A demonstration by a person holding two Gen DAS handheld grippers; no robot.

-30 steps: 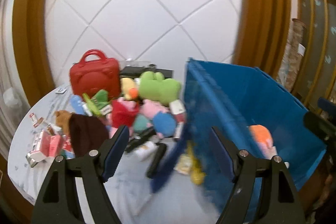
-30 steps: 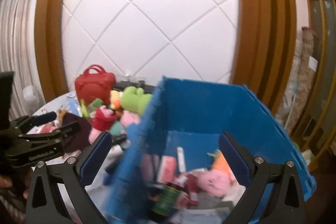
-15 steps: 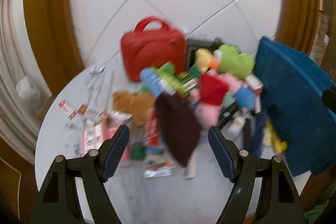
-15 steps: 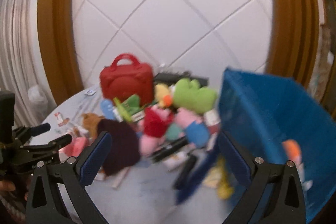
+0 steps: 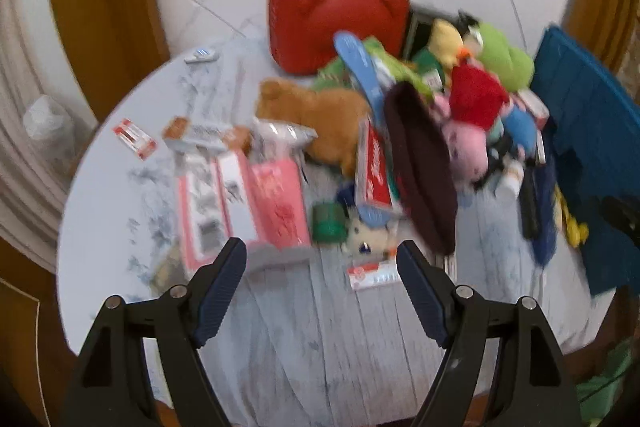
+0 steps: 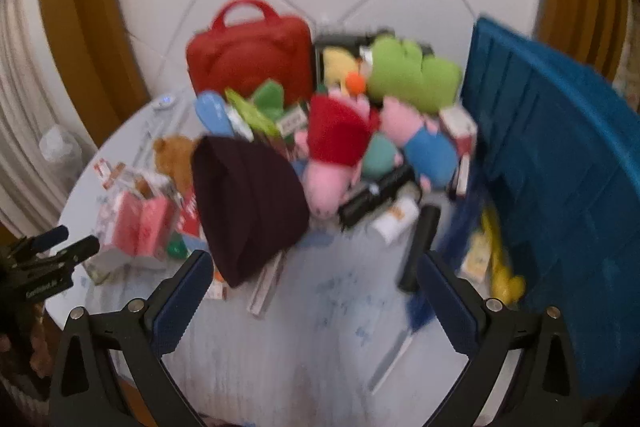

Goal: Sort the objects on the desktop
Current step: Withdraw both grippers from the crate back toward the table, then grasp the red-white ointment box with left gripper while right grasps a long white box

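A pile of objects covers a round white table [image 5: 304,339]: a red bag [image 5: 336,15] [image 6: 252,55], a brown plush bear [image 5: 320,115], a dark maroon beanie [image 5: 420,167] [image 6: 252,203], pink plush pigs [image 6: 328,179], a green plush [image 6: 412,75], pink boxes [image 5: 260,191] and a green cap [image 5: 329,223]. A blue crate [image 6: 560,163] [image 5: 592,131] stands at the right. My left gripper [image 5: 322,269] is open and empty above the table's near side. My right gripper [image 6: 312,281] is open and empty, in front of the beanie. The left gripper also shows in the right wrist view [image 6: 52,255].
Small packets [image 5: 134,137] lie scattered on the table's left part. Black oblong items [image 6: 418,247] and a yellow toy [image 6: 500,267] lie beside the crate. A tiled white wall with wooden frames stands behind. The table edge curves close at the left and front.
Both views have swung left from the blue crate towards the pile and lowered closer to the table. Both grippers stay open and empty.
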